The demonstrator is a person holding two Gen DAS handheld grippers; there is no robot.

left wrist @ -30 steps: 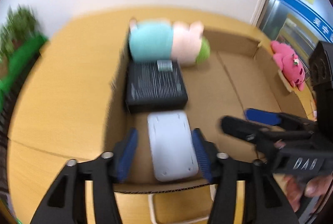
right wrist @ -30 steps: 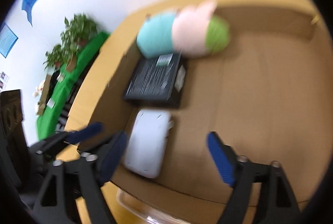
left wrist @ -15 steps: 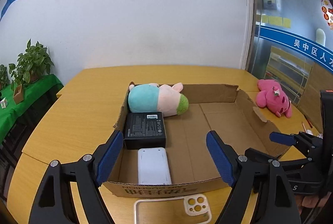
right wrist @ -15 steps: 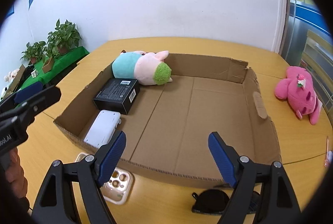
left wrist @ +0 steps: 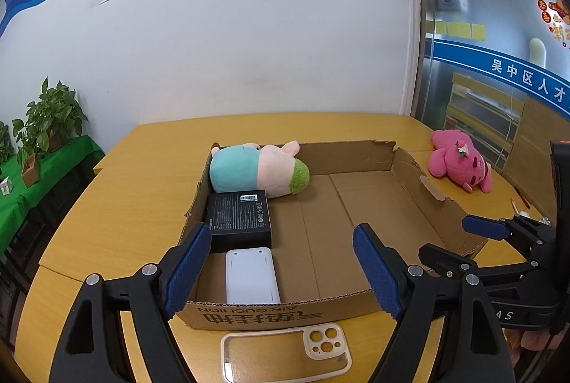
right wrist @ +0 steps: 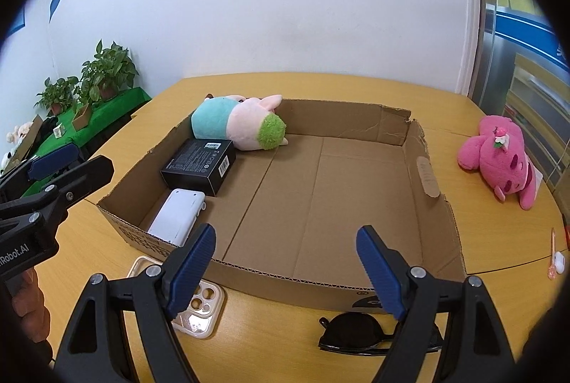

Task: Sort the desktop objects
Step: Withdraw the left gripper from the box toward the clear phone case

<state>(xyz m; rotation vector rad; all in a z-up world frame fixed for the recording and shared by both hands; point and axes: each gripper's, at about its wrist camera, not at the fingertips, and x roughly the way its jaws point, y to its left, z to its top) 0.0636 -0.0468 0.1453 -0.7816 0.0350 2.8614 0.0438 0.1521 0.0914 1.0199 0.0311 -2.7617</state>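
An open cardboard box [left wrist: 359,306] [right wrist: 285,286] lies on the wooden table. Along its left side sit a teal-and-pink plush [left wrist: 256,171] [right wrist: 238,123], a black box [left wrist: 240,215] [right wrist: 199,165] and a white flat device [left wrist: 251,276] [right wrist: 176,217]. A clear phone case [left wrist: 285,352] [right wrist: 197,310] lies in front of the box. Black sunglasses [right wrist: 352,333] rest at the table's near edge. A pink plush [left wrist: 461,165] [right wrist: 502,156] lies right of the box. My left gripper [left wrist: 281,269] and my right gripper [right wrist: 285,270] both hang open and empty above the box's near wall.
Potted plants [right wrist: 103,73] stand on a green-covered shelf [left wrist: 21,194] to the left. A white wall runs behind the table. Small items, a white earbud case [right wrist: 558,261] among them, lie at the far right table edge. The box's right half is bare cardboard.
Both grippers have pulled back and up out of the box. The left jaws have widened away from the white device, which stays in the box. The views have tilted up.
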